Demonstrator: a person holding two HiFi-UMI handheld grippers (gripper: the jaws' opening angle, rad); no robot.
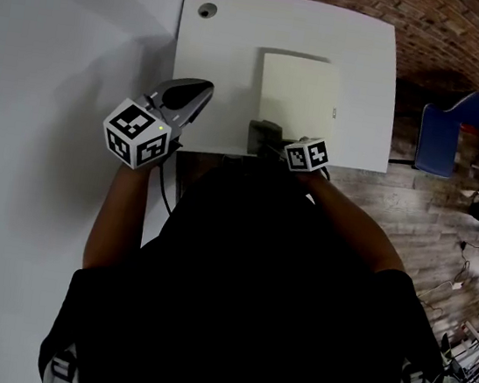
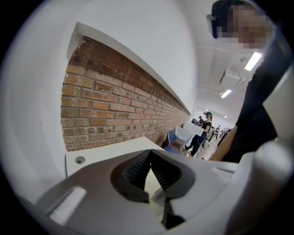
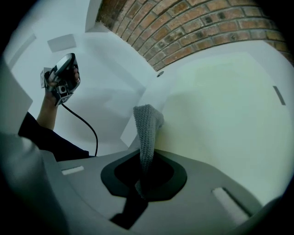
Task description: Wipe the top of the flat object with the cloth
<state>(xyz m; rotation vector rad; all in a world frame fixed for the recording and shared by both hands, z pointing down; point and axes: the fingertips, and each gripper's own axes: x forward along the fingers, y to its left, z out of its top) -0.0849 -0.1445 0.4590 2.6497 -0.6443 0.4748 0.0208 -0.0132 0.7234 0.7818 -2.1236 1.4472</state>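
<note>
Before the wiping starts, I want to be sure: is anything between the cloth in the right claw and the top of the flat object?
Nothing visible stands in the way. The cloth, pinched in the right claw, is at the near edge of the flat object, whose top is bare. The left claw is off to its left.

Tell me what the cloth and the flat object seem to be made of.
Cloth: grey knitted yarn, matte; rows of looped stitches show. Flat object: pale cream, smooth and even with no grain; likely plastic or coated board, but the look leaves that open.
</note>
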